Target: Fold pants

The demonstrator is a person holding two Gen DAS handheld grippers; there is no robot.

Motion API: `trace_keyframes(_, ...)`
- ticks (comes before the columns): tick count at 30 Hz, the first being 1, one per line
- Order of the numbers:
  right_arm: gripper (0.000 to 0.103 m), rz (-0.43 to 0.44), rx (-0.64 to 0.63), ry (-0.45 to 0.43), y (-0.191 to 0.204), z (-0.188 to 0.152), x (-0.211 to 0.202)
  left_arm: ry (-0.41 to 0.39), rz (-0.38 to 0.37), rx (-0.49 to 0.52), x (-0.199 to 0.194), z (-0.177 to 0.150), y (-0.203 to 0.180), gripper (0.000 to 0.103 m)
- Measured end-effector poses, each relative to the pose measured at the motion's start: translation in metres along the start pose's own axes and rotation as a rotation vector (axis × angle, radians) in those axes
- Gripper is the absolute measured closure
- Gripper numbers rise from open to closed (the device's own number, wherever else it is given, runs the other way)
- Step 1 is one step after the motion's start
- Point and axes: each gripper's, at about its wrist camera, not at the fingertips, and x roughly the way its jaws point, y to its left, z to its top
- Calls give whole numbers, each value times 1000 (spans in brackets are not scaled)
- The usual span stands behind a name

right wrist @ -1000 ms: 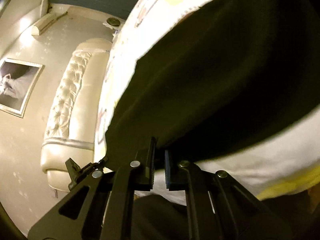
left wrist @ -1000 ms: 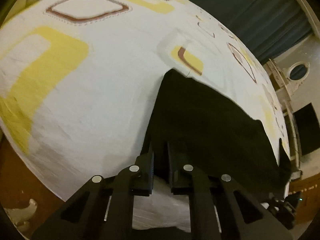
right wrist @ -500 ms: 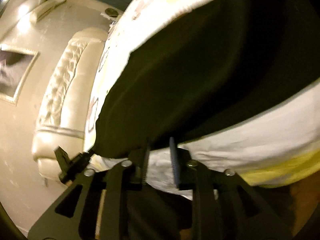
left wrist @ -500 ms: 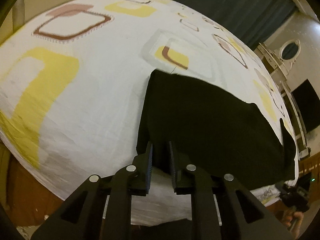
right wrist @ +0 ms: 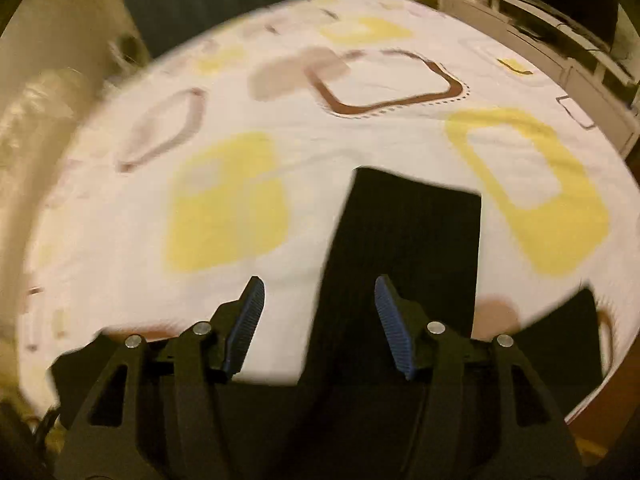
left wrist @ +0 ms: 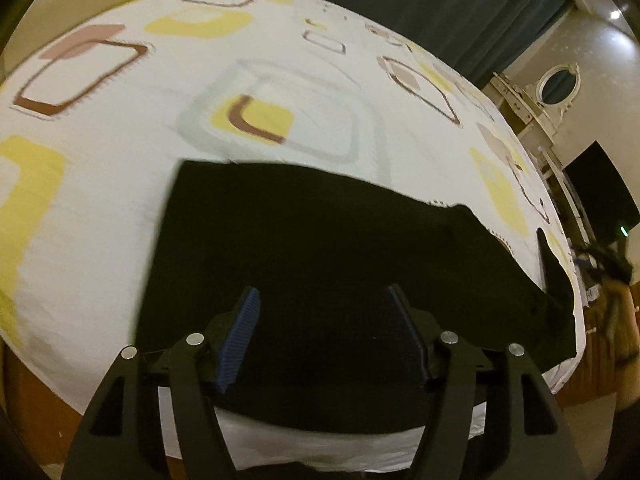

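In the left wrist view, a white bedsheet (left wrist: 100,208) with yellow and brown squares is seen on the left. The black pants (left wrist: 312,240) are laid flat on it, near the front edge of the bed. The left gripper (left wrist: 320,300) is held just above them, spread wide, and nothing is held in it. A dark curtain (left wrist: 440,4) is seen far back. In the right wrist view, the right gripper (right wrist: 320,292) is spread wide too, with nothing between its blue fingers (right wrist: 390,320). The pants (right wrist: 408,248) are stretched out ahead.
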Motion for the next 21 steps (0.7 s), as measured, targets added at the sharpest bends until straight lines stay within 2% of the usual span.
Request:
trace_keyframes(4,44,-130,-1,87,2,35,64,18,16,10,18,-5,-6,31)
trace_keyframes(6,38,-186,-14,119,2,43,88,14,24,8,21,-7,-7,30)
trace_keyframes(10,38,-281,-40,167,2,50,123,9,33,5,24,-8,-6,27)
trace_keyframes(12,47,-258,-22,164,-6,51,124,8,33,-3,25,-9,-6,27)
trace_keyframes(14,84,-250,-14,155,-14,52,118,7,35,-1,25,-10,-6,27)
trace_keyframes(15,92,-221,-7,151,-19,51,113,8,37,1,25,-10,-6,27)
trace_keyframes(17,94,-121,51,111,-35,50,93,8,40,-6,24,-11,-7,27)
trace_keyframes(21,94,76,147,-41,-72,37,26,10,45,-14,21,-13,-7,27)
